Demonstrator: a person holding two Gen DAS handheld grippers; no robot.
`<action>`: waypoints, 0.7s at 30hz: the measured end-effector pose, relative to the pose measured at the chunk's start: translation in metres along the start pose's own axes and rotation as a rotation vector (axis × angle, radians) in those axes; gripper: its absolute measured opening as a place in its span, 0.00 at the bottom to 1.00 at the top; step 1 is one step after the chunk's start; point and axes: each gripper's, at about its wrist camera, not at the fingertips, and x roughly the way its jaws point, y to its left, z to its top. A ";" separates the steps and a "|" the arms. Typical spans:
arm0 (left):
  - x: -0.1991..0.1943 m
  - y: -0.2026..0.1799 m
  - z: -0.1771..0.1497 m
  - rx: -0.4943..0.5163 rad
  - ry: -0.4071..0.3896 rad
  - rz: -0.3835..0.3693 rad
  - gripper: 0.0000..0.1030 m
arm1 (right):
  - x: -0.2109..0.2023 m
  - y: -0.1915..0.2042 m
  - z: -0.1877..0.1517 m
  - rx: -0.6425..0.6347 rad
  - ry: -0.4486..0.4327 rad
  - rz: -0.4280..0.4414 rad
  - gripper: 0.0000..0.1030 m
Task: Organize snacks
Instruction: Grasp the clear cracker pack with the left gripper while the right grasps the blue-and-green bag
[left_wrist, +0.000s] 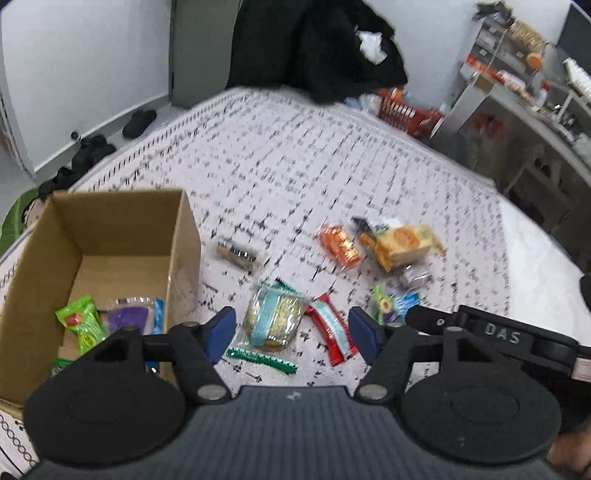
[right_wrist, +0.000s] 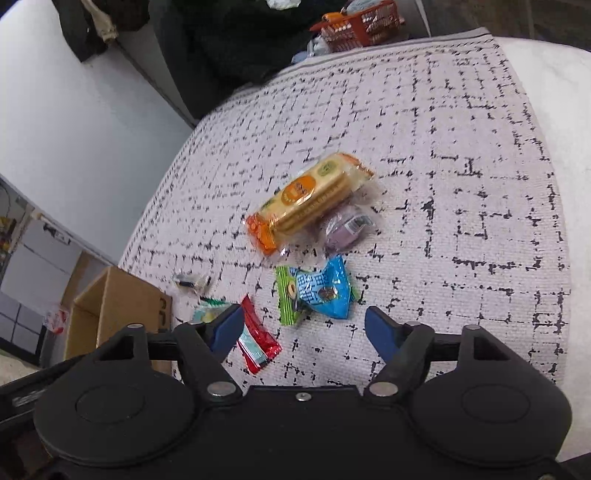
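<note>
- A lived-in home room, cluttered.
- Dark clothing (left_wrist: 314, 48) heaped at the far edge of a patterned rug (left_wrist: 332, 166).
- Slippers (left_wrist: 139, 119) by the wall.
- Stocked shelves (left_wrist: 517, 55) and an orange basket (right_wrist: 360, 24) beyond the far right corner.

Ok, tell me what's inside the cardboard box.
Inside the cardboard box: a green packet, a purple-and-clear pack and a blue wrapper edge. The left tool hides the near corner.

The cardboard box (left_wrist: 110, 236) is showing plain matt brown walls, while the woven cloth (right_wrist: 461, 177) under the snacks is looking rough and dull. The cracker pack (right_wrist: 314, 192), blue wrapper (right_wrist: 328, 291) and red wrapper (left_wrist: 332, 336) are gleaming as glossy plastic film.
</note>
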 end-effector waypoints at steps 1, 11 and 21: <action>0.005 0.000 0.000 -0.007 0.014 0.005 0.61 | 0.001 -0.001 0.000 0.001 -0.001 0.004 0.65; 0.045 -0.009 0.000 -0.003 0.068 0.047 0.57 | 0.019 -0.005 0.003 -0.001 0.019 0.007 0.61; 0.079 -0.007 -0.002 0.000 0.099 0.113 0.58 | 0.030 -0.006 0.007 -0.004 0.022 -0.001 0.61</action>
